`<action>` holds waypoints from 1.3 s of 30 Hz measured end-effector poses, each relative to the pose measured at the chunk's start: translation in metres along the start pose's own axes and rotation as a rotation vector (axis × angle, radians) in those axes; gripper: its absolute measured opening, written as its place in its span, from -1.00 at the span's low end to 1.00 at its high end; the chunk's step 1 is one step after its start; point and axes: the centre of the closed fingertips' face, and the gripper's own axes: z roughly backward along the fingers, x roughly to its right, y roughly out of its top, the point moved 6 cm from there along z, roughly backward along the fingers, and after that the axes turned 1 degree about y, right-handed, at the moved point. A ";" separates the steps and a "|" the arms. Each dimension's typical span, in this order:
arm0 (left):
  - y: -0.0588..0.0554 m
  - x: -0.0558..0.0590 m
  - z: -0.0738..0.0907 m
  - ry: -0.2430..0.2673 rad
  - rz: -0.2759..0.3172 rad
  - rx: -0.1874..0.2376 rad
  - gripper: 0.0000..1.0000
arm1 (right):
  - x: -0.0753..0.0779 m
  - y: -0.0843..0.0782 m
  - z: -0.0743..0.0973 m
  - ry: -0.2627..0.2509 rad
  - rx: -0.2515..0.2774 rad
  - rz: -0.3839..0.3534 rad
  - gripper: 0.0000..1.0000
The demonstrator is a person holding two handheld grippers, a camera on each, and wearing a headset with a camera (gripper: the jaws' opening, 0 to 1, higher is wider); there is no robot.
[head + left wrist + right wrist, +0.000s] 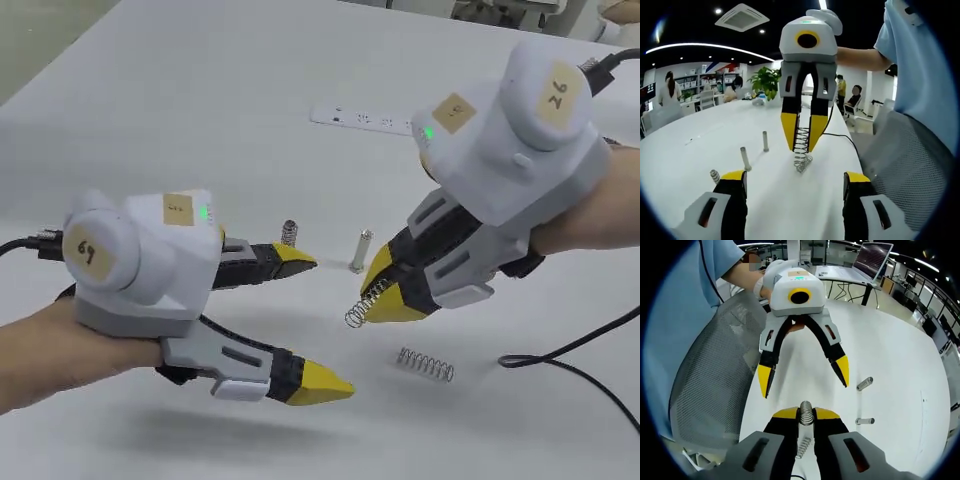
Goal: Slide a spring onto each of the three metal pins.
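While the left gripper (322,325) hangs with its jaws spread wide and empty, the right gripper (385,292) pinches a spring (358,308) near a bare pin (360,250) on the worktop (200,120), a second spring (425,364) lying loose beside it.

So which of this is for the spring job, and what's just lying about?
Job: held spring in right hand-held gripper; loose spring; sprung pin; bare middle pin; bare far pin.
Lying about: power strip; potted plant.
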 end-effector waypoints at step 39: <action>-0.034 -0.021 0.043 0.237 0.128 -0.058 0.88 | 0.044 -0.004 0.023 -0.040 -0.074 0.031 -0.85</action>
